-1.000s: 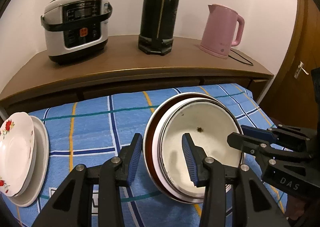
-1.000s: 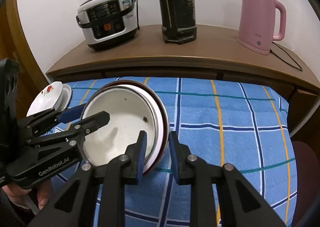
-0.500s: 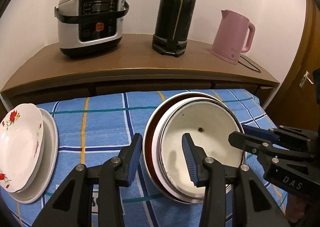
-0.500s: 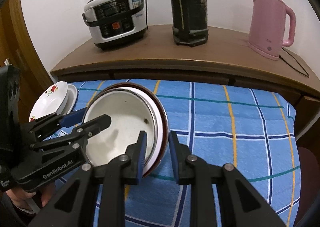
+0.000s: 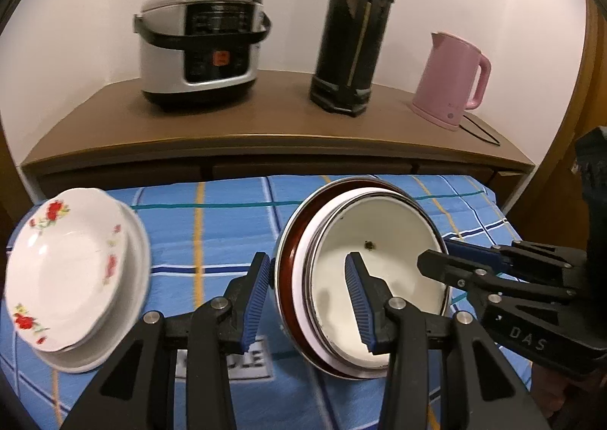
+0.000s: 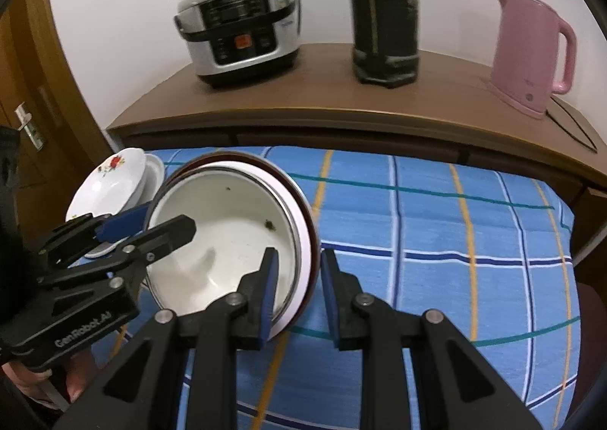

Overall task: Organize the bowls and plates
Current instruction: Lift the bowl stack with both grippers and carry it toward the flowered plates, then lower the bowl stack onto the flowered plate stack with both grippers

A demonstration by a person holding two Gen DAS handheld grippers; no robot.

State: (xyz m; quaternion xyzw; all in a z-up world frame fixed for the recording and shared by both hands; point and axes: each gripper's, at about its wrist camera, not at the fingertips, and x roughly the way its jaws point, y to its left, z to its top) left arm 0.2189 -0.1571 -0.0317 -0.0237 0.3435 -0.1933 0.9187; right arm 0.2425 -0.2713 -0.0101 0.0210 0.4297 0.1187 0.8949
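The left gripper [image 5: 309, 301] is clamped on the near-left rim of a stack of nested bowls [image 5: 383, 263], one pad outside and one inside the white enamel interior. The right gripper [image 6: 297, 293] pinches the opposite rim the same way, its jaws narrower. The stack, white inside with a dark red outer bowl, is tilted and held above the blue checked tablecloth [image 6: 455, 240].

The left wrist view shows the floral plate [image 5: 64, 270] in full, resting on a plain white plate [image 5: 132, 278] at the cloth's left edge; in the right wrist view the stack and the left gripper's fingers hide most of that pile. Only the right wrist view shows a hand [image 6: 57, 384] beneath the left gripper and a door handle [image 6: 26, 124].

Behind, on a wooden sideboard [image 5: 265, 119], stand a rice cooker [image 5: 201, 47], a tall black flask [image 5: 353, 32] and a pink kettle [image 5: 451, 81] with its cord.
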